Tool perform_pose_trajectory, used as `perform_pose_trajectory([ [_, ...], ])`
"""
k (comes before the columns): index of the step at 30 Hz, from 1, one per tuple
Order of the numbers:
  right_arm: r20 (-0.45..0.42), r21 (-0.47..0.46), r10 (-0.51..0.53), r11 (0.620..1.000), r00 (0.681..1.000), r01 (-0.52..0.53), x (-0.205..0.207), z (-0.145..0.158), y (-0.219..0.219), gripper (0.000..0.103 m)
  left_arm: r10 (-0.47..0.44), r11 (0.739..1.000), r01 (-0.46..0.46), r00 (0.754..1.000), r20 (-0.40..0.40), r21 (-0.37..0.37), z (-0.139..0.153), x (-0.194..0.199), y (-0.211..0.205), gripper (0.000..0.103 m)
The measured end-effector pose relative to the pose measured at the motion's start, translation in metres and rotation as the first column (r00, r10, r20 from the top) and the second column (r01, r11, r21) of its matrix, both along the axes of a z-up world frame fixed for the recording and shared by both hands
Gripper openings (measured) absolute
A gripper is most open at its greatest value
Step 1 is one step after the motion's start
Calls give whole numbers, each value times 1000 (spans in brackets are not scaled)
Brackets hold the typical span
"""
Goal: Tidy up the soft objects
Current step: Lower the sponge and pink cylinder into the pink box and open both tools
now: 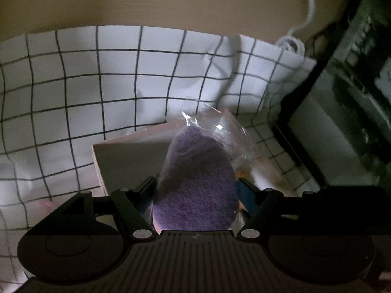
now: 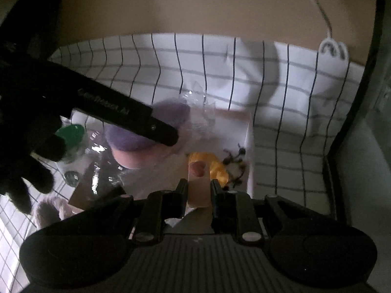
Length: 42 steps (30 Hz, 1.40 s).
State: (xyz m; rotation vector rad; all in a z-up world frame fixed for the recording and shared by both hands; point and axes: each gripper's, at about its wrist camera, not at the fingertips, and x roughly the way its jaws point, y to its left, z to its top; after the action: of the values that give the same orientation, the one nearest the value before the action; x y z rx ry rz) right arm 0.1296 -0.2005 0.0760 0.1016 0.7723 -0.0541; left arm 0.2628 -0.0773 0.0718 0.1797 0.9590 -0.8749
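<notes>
My left gripper (image 1: 196, 185) is shut on a purple felt soft toy (image 1: 195, 180) wrapped in clear plastic, held over a white open box (image 1: 127, 156). In the right wrist view the same purple toy (image 2: 136, 134) with its pink underside hangs over the box (image 2: 249, 146), with the left gripper's black finger (image 2: 156, 131) across it. My right gripper (image 2: 199, 188) is shut on a beige soft piece with a pink tip (image 2: 198, 183), just above the box. A yellow soft toy with dark legs (image 2: 215, 166) lies inside the box.
A white cloth with a black grid (image 1: 73, 85) covers the table. A green-capped item in plastic (image 2: 72, 134) and a fluffy grey toy (image 2: 48, 210) lie left of the box. A white cable (image 2: 330, 44) lies at the far right. A dark frame (image 1: 317, 97) stands on the right.
</notes>
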Motion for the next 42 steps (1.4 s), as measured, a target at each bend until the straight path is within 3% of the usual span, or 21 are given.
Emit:
perform_pose_trajectory([
  [4, -24, 23, -21, 1000, 999, 22, -1, -6, -2, 35, -43, 999, 42, 998, 54, 21, 2, -11, -6, 77],
  [7, -3, 51, -28, 998, 1000, 28, -7, -3, -7, 36, -80, 996, 77, 990, 113, 33, 2, -20, -9, 78],
  [11, 31, 79, -55, 995, 998, 53, -19, 5, -16, 46, -188, 979, 158, 944, 270, 131, -2, -43, -17, 79],
  [13, 29, 92, -84, 992, 996, 81, -22, 6, -22, 47, -255, 957, 204, 930, 264, 207, -13, -50, -23, 78],
  [16, 23, 135, -117, 984, 993, 113, -26, 5, -30, 47, -292, 942, 247, 937, 190, 228, -30, -52, -26, 79],
  [20, 28, 163, -124, 980, 992, 118, -26, 7, -34, 46, -319, 941, 273, 913, 256, 201, -31, -58, -24, 79],
  [24, 28, 193, -117, 975, 993, 109, -21, 10, -34, 46, -362, 925, 290, 867, 341, 245, -37, -67, -22, 79],
  [26, 35, 250, -96, 964, 995, 85, -13, 14, -35, 45, -369, 923, 297, 865, 340, 245, -36, -70, -22, 79],
  [29, 34, 385, -30, 923, 999, 14, 8, 17, -34, 30, -367, 927, 302, 857, 363, 225, -30, -72, -22, 79],
  [32, -3, 430, 19, 903, 1000, -16, 33, 8, -27, 30, -358, 933, 306, 850, 386, 190, -20, -74, -15, 80],
  [35, -105, 378, 23, 926, 994, 18, 57, -11, -16, 28, -329, 944, 288, 854, 404, 159, -6, -76, -4, 78],
  [37, -109, 390, 23, 921, 994, 21, 60, -15, -17, 28, -282, 959, 257, 870, 405, 118, 7, -75, 11, 79],
  [42, -116, 345, 2, 938, 993, 38, 57, -10, -14, 27, -116, 992, 125, 953, 280, -14, 26, -68, 56, 77],
])
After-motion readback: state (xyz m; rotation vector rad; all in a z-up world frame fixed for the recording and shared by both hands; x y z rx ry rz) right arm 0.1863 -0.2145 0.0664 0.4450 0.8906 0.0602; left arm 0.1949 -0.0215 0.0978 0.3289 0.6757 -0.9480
